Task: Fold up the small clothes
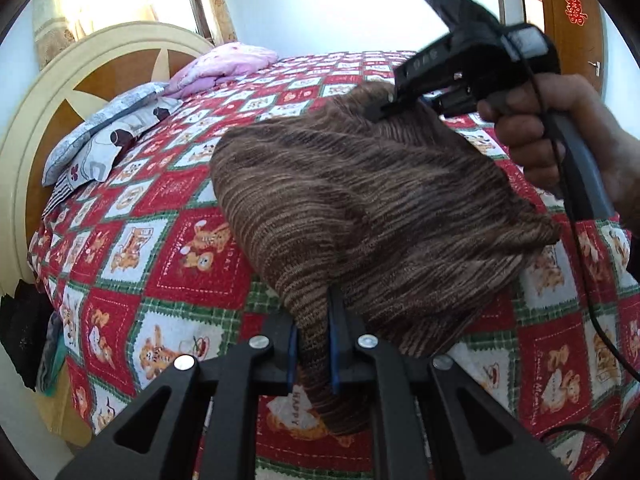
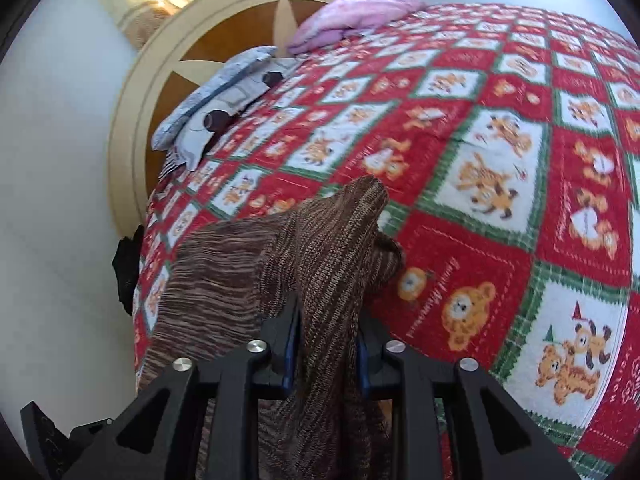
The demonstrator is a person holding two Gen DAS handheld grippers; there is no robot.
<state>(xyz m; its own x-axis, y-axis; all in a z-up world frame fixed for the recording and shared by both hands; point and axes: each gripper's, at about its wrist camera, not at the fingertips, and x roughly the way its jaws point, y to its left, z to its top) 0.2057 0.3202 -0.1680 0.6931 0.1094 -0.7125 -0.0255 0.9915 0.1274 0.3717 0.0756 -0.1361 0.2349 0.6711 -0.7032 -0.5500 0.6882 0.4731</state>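
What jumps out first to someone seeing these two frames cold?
A brown striped knit garment held up above the bed, pinched at two spots by the left tongs and the right tongs. Under it spreads a loud red, green and white teddy-bear quilt. At the head of the bed lie a pink pillow and a grey patterned pillow, against a round cream headboard.

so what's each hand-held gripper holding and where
Both grip the brown knit garment: left hand-held gripper and right hand-held gripper each pinch a bunched edge.

A red patchwork bear quilt [image 2: 500, 152] covers the bed. Near the round headboard [image 1: 48, 92] lie a grey patterned pillow [image 1: 100, 140] and a pink bundle [image 1: 224, 64].
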